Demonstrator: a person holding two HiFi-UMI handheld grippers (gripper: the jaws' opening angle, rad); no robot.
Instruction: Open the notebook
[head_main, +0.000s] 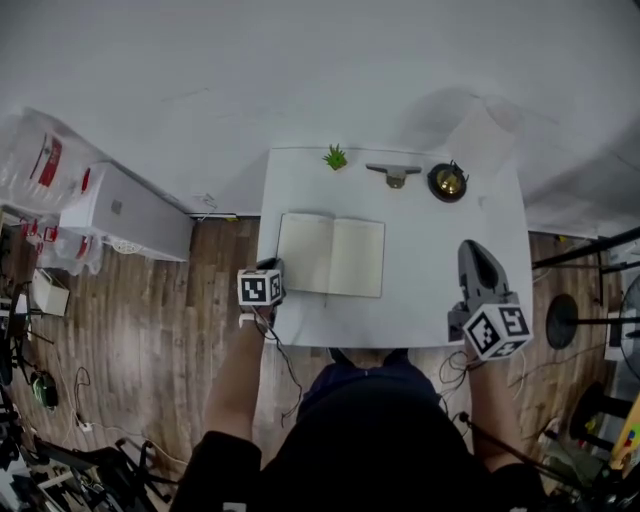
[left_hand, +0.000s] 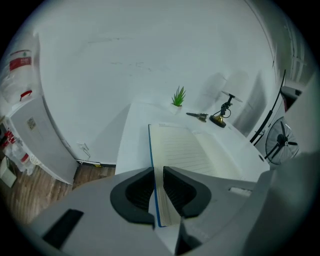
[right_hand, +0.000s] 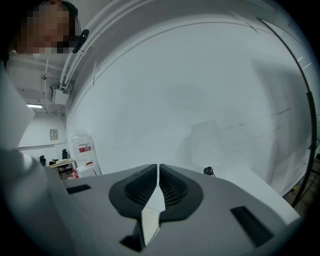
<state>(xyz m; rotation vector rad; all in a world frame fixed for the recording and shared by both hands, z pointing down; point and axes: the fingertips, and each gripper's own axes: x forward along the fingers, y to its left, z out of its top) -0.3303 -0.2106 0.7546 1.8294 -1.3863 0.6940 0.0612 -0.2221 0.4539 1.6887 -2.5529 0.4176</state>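
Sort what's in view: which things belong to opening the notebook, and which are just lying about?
Job: notebook, lying open; left gripper at its left edge; right gripper, fingers shut, empty.
Lying about: small plant; metal piece; black-and-brass object.

White table (head_main: 420, 265) against white wall (head_main: 300, 70), wooden floor (head_main: 160, 320).

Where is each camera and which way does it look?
Head view: on the person's head, looking down at the table and open notebook; arms, left gripper and right gripper show.
Left gripper view: on that gripper, looking over the notebook toward the plant; its jaws show, notebook's edge between them.
Right gripper view: on that gripper, facing the wall; its closed jaws show.
Shared: head and left gripper views see notebook and plant.
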